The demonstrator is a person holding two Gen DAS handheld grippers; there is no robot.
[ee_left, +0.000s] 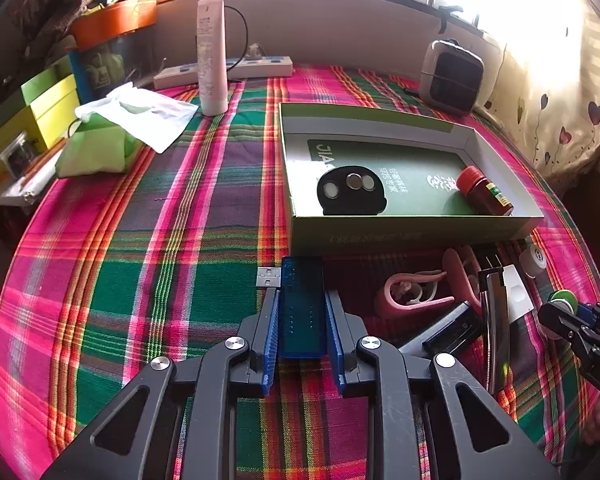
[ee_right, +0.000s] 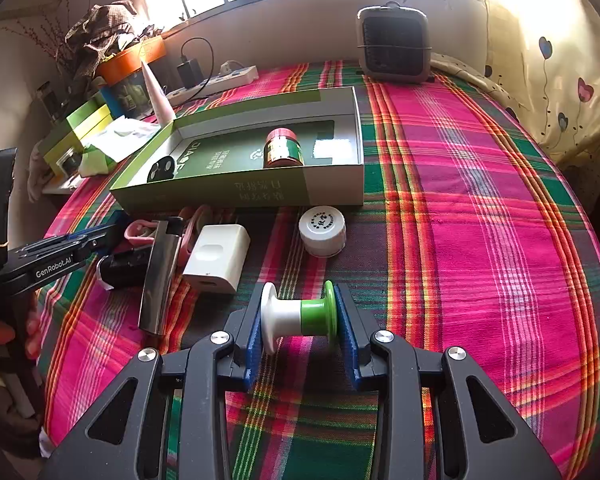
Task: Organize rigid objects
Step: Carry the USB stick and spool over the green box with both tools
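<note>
Left wrist view: left gripper (ee_left: 302,312) clamps blue USB stick (ee_left: 302,304).

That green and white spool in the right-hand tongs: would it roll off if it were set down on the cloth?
Probably, a bit. The spool has round discs at both ends, and laid on its side, as the right gripper holds it now, it could roll on them. The tablecloth looks soft, which should slow it. Stood on one disc it would likely stay put. It looks like hard, light plastic.
</note>
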